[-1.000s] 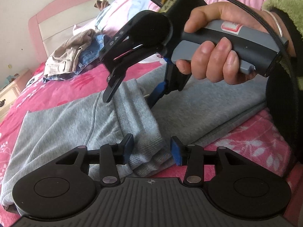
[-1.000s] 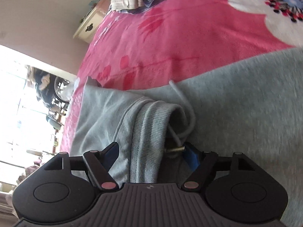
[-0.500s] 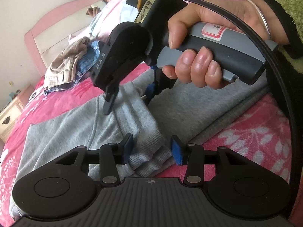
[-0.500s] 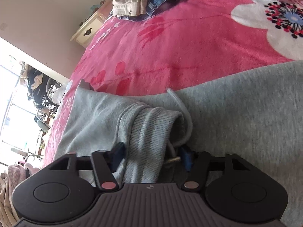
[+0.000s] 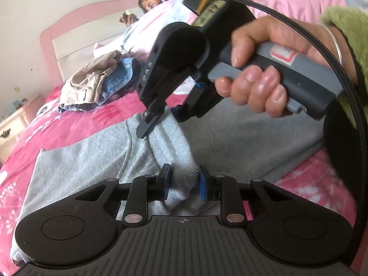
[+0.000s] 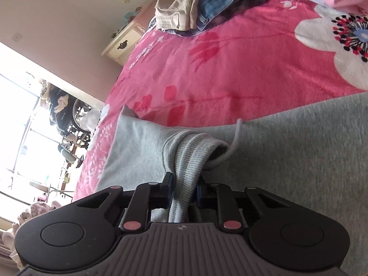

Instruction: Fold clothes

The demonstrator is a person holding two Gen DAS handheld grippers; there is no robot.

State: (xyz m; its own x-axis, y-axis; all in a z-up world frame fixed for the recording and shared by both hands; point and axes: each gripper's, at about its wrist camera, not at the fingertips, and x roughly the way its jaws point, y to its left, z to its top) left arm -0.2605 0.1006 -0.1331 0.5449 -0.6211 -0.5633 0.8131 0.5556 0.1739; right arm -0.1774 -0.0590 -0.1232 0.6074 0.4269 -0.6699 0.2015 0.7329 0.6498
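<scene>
Garment: grey sweatpants (image 5: 241, 138) spread flat on pink floral blanket (image 6: 230, 69); ribbed waistband (image 6: 195, 151) bunched at near edge.
Left gripper (image 5: 184, 184): jaws closing, narrow, waistband between pads.
Right gripper (image 6: 184, 188): jaws closing, narrow, pinching same waistband further along.
Risk: thick rib slipping from a shallow pinch when lifted.
Risk: loose drawstring (image 6: 237, 133) snagging in the fold.

My left gripper (image 5: 182, 184) has my right gripper (image 5: 161, 117) and the hand (image 5: 260, 78) holding it crowding twelve to two o'clock, blocking passage there. Open pink blanket (image 5: 76, 124) lies at ten o'clock, until the clothes pile (image 5: 99, 82) at eleven. For my right, blanket is free from eleven to two; the nightstand (image 6: 124, 43) stands beyond at eleven.
</scene>
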